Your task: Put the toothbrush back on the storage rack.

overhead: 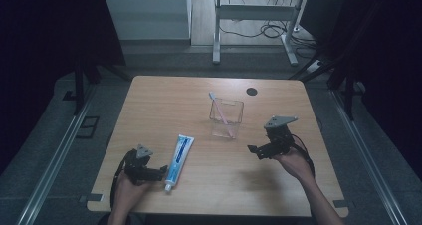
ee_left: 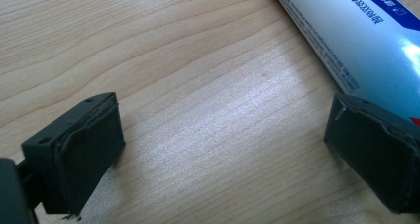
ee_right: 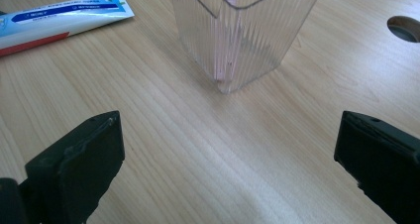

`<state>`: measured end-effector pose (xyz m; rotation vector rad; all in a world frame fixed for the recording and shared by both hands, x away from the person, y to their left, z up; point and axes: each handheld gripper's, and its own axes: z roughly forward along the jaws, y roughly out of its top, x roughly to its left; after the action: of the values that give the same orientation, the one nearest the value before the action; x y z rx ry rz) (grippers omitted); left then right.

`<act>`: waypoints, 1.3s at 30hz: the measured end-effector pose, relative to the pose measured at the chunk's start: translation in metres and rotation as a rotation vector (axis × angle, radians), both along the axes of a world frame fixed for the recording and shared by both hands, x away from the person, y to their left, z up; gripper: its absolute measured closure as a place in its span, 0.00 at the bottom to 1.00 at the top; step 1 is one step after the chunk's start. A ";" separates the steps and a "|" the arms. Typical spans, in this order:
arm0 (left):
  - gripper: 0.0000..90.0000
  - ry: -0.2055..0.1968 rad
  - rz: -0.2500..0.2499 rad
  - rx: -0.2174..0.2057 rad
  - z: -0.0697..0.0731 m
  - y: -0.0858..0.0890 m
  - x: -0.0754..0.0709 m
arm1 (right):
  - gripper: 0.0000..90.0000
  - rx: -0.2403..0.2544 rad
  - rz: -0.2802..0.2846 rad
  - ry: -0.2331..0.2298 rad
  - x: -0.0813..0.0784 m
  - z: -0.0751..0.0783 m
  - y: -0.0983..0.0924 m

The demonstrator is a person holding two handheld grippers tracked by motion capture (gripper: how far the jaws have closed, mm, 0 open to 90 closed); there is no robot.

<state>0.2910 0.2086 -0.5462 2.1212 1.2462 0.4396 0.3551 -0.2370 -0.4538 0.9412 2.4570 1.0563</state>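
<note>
- The toothpaste tube (ee_right: 59, 17) lying at the near left of the table carries the only print in the room, and none of it can be read.
- In the right gripper view, a dark blue band on the tube holds small white lettering, too blurred to make out.
- In the left gripper view, the tube (ee_left: 366, 40) shows a line of fine dark characters along its white edge and some white characters on a blue patch; both are too small and soft to spell out.
- From the high view, the tube (overhead: 179, 155) shows only blue and white bands.
</note>
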 end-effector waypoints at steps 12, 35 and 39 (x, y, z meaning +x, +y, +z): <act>0.02 0.000 0.007 -0.001 0.000 0.000 0.000 | 0.00 0.003 -0.024 0.001 -0.019 -0.016 -0.017; 0.02 -0.002 0.002 0.004 0.000 0.000 0.000 | 0.01 0.009 -0.064 0.037 -0.044 -0.065 -0.029; 0.02 -0.002 0.001 0.003 0.000 0.000 0.000 | 0.01 -0.004 -0.062 0.042 -0.047 -0.073 -0.030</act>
<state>0.2910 0.2085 -0.5461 2.1225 1.2471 0.4441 0.3082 -0.2668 -0.5272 1.0414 2.4452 1.0213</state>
